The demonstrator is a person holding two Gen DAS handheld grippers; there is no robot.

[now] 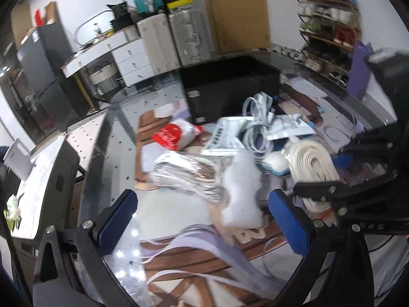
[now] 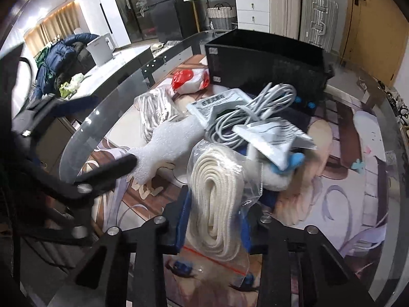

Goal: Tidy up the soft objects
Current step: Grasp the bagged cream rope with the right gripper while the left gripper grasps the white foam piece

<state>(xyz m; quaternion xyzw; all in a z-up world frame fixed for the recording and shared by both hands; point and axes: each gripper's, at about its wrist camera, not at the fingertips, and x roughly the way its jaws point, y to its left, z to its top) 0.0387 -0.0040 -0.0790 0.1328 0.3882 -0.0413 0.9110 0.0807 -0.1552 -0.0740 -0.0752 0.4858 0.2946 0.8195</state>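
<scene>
A pile of soft items lies on the glass table. A clear bag of cream rope [image 2: 219,204] sits between the blue pads of my right gripper [image 2: 216,220], which is shut on it; the bag also shows in the left wrist view [image 1: 314,168]. My left gripper [image 1: 204,220] is open, with a white foam piece [image 1: 241,192] between its fingers, not squeezed. The foam also shows in the right wrist view [image 2: 166,145]. A second bagged rope [image 1: 186,176], a grey cable bundle [image 2: 253,110] and a red-and-white bag [image 2: 190,80] lie around.
A black open bin [image 2: 265,64] stands at the far side of the table, also in the left wrist view [image 1: 230,89]. Flat printed packets [image 2: 273,138] and a white-and-blue plush [image 2: 278,176] lie in the pile. The glass table edge [image 2: 84,125] curves at left.
</scene>
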